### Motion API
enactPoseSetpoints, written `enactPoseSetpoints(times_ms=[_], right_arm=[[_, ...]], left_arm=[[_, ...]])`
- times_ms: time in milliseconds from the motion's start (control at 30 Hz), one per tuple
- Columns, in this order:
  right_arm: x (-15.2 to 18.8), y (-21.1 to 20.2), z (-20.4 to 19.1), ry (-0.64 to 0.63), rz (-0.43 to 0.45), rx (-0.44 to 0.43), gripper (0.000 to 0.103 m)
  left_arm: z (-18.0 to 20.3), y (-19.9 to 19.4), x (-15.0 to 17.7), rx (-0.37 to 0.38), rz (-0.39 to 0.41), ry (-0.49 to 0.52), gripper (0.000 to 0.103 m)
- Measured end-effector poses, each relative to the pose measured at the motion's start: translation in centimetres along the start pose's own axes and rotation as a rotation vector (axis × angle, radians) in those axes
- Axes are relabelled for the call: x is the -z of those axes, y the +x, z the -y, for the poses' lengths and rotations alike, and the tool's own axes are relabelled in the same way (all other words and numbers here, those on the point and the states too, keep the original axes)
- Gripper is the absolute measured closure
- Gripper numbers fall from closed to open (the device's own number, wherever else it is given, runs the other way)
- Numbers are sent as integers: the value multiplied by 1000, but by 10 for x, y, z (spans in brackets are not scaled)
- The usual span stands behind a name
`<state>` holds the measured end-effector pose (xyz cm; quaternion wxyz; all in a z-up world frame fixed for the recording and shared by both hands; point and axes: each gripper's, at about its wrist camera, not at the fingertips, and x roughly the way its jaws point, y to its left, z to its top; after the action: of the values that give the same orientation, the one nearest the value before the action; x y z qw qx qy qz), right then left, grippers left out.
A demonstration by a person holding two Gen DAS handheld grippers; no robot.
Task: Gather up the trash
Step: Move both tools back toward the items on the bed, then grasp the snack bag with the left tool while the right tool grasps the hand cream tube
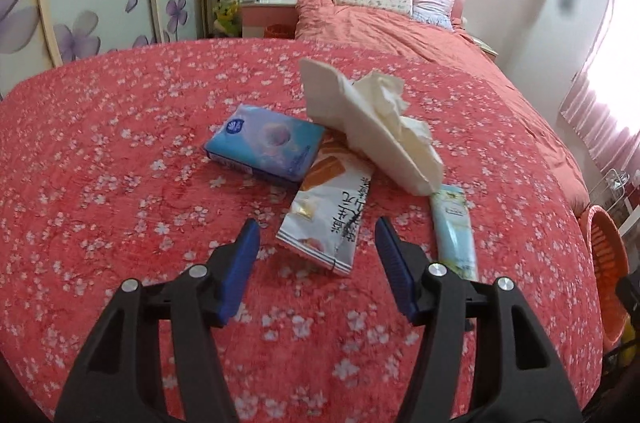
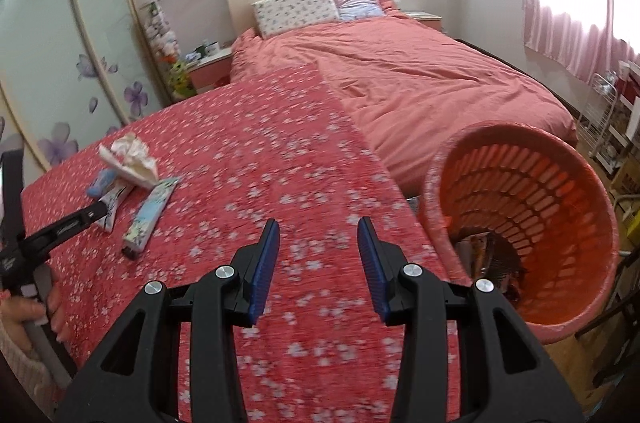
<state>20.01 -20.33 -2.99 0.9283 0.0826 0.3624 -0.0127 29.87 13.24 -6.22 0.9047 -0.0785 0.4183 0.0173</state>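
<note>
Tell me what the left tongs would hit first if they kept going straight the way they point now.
Most likely the white snack wrapper with black lettering, lying on the red floral bedspread straight ahead of the open left tongs. Depth is hard to judge.

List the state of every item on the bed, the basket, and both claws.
Crumpled tissue: lying atop the snack wrapper.
Snack wrapper: flat, empty-looking.
Blue tissue pack: flat.
Light blue tube: lying flat.
Orange basket: tilted, trash inside.
Left claw: open, empty.
Right claw: open, empty.
</note>
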Motion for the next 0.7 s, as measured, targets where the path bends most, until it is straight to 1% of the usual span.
enactPoseSetpoints(times_ms=[133, 267, 367, 433, 500, 533, 600, 667, 700], right_arm=[[1, 5, -8, -18, -13, -9, 62], [3, 10, -14, -31, -27, -15, 62], [5, 13, -17, -38, -35, -17, 62], [6, 14, -18, -43, -40, -16, 62], [8, 15, -20, -47, -43, -16, 62], [8, 15, -21, -49, -45, -16, 62], [8, 15, -23, -52, -46, -16, 62], [8, 15, -23, -55, -46, -16, 62], [8, 15, -24, -55, -46, -16, 62]], left_arm=[[-4, 12, -2, 2, -26, -9, 44], [-3, 18, -7, 22, -26, -5, 45], [4, 20, -8, 40, -32, 0, 52], [8, 22, -9, 41, -34, 8, 63], [12, 24, -10, 49, -37, 11, 67], [13, 24, -11, 56, -39, 10, 72], [15, 25, -11, 65, -40, 14, 75], [17, 25, -9, 73, -39, 22, 88], [17, 25, -8, 79, -42, 23, 92]])
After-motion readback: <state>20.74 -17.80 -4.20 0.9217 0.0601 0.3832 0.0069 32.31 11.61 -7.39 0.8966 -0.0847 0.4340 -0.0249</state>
